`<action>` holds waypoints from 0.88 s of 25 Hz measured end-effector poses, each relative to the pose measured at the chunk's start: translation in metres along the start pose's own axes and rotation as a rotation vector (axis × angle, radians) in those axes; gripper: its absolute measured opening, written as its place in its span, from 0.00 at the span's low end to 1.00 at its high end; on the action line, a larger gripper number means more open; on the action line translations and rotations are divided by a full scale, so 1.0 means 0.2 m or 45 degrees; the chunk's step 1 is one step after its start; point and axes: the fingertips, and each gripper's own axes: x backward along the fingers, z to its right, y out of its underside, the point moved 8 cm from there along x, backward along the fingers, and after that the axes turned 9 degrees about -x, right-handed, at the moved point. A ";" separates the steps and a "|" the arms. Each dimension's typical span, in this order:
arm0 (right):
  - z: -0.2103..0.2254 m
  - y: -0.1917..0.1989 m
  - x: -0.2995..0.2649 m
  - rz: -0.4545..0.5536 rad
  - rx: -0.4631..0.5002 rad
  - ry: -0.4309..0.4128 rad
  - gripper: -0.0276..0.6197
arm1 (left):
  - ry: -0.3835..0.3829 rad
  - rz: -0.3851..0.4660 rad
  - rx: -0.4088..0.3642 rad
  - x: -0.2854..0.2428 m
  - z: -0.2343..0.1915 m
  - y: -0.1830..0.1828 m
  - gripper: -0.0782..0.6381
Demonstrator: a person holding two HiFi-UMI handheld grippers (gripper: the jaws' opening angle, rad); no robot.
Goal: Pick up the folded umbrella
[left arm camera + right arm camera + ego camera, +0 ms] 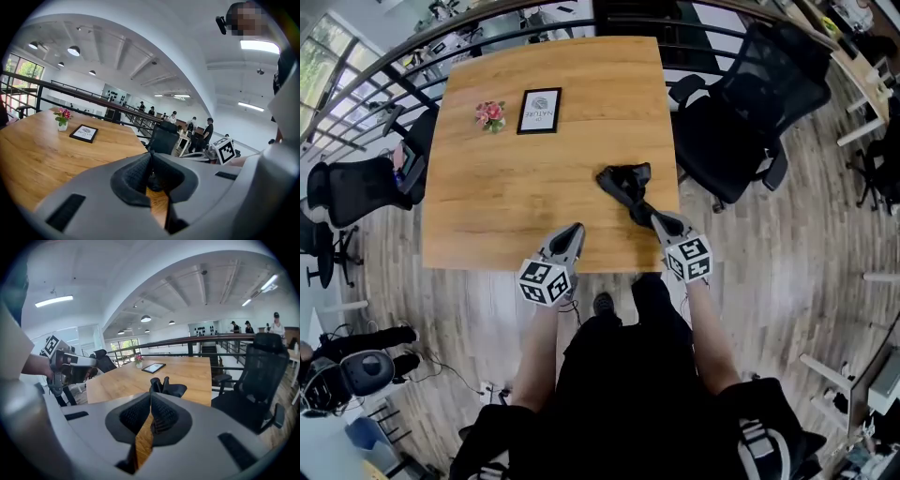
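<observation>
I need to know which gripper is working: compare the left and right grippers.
The right gripper ends at the near end of the folded umbrella; the left gripper ends over bare table, apart from it. The right gripper angles leftward, the left gripper rightward. Both have jaws together and sit near the table's front edge.

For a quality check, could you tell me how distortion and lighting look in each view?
Head view: fisheye bows the table edges; light even, umbrella sharp. Left gripper view: dark vignette, bright ceiling panel. Right gripper view: vignette too, bright lamp.
</observation>
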 end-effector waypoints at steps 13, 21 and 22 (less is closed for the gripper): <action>0.14 0.15 -0.25 -0.216 0.042 -0.112 0.11 | -0.051 -0.106 0.060 -0.18 -0.04 0.09 0.15; 0.19 0.20 -0.40 -0.302 0.071 -0.104 0.35 | -0.101 -0.144 0.092 -0.21 -0.09 0.12 0.16; 0.19 0.20 -0.41 -0.311 0.079 -0.098 0.38 | -0.106 -0.144 0.096 -0.22 -0.10 0.13 0.16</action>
